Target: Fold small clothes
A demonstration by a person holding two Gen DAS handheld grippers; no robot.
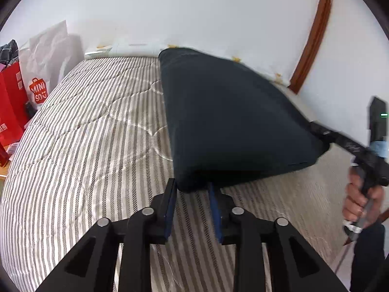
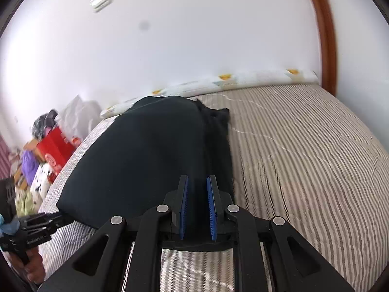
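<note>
smooth dark garment (image 1: pixel 231 112) on striped quilt (image 1: pixel 85 146), left gripper (image 1: pixel 192 192) spread, right gripper (image 2: pixel 197 185) pinching its edge

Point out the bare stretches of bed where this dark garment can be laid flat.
Bare striped quilt lies between the dark garment and the shopping bags, and again on the garment's other side toward the wooden frame. Crowded: the wall edge, lined by a printed pillow, and the bags' side.
</note>
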